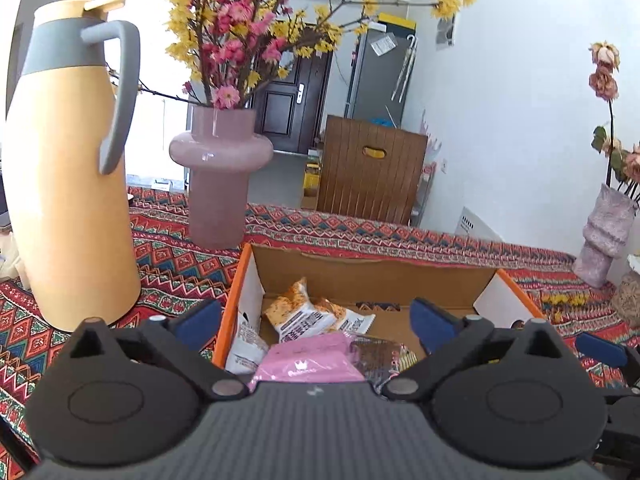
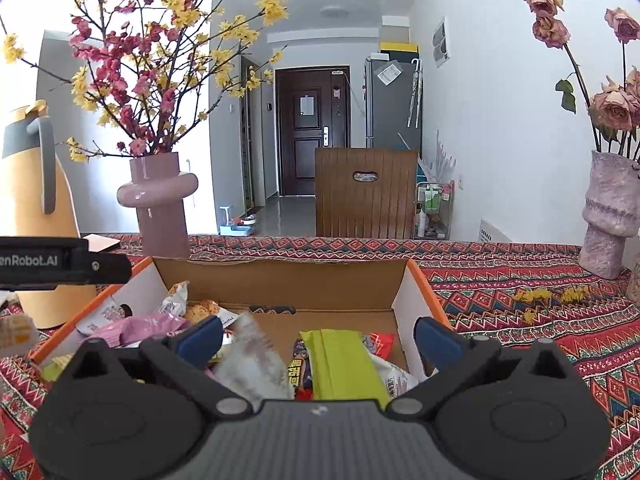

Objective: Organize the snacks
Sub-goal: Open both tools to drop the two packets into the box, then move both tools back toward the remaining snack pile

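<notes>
Over the open cardboard box (image 1: 372, 276) on the patterned counter (image 1: 168, 256), my left fingers (image 1: 316, 320) stand spread as wide as they go, gripping nothing; below them lie a pink packet (image 1: 308, 360), an orange-speckled snack bag (image 1: 296, 312) and a dark wrapper (image 1: 376, 354); my right fingers (image 2: 318, 334) gape just as wide and empty above the same box's other end, over a lime-green packet (image 2: 344, 364) and a silvery bag (image 2: 252, 360); a yellow jug (image 1: 68, 180) and a mauve vase (image 1: 218, 176) of blossom stand just beyond the box's left corner; a 2nd, mottled vase (image 2: 608, 216) sits well apart at the right.
</notes>
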`<state>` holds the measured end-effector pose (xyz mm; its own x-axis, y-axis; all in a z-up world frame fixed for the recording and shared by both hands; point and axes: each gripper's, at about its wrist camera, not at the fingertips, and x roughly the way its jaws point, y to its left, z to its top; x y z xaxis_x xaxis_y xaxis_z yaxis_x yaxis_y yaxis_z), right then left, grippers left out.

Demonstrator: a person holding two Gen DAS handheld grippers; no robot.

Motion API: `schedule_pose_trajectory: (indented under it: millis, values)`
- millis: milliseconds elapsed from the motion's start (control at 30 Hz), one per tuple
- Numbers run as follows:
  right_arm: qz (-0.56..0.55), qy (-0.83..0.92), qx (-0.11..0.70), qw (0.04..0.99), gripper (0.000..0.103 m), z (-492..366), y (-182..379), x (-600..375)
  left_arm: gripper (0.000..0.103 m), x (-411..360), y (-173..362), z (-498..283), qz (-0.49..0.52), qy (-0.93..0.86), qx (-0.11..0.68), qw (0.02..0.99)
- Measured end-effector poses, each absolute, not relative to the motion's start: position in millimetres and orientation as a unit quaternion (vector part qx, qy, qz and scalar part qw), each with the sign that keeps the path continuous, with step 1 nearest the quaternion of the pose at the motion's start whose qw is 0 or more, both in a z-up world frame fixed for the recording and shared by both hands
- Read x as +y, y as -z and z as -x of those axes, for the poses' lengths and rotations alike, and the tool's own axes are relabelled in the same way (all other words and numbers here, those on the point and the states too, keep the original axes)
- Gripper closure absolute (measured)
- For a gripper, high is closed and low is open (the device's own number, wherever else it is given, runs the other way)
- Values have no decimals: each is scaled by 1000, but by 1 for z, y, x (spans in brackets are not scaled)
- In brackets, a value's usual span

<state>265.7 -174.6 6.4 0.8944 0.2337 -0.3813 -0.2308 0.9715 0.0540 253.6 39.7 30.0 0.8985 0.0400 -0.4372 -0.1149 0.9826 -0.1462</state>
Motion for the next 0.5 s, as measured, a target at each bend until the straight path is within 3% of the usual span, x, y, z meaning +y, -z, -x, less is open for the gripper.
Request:
schedule_pose_trajectory:
  millis: [500]
  values:
    - [-3, -128, 184, 975, 0, -253, -20, -177, 0, 37, -48, -244, 88, -46, 216, 971]
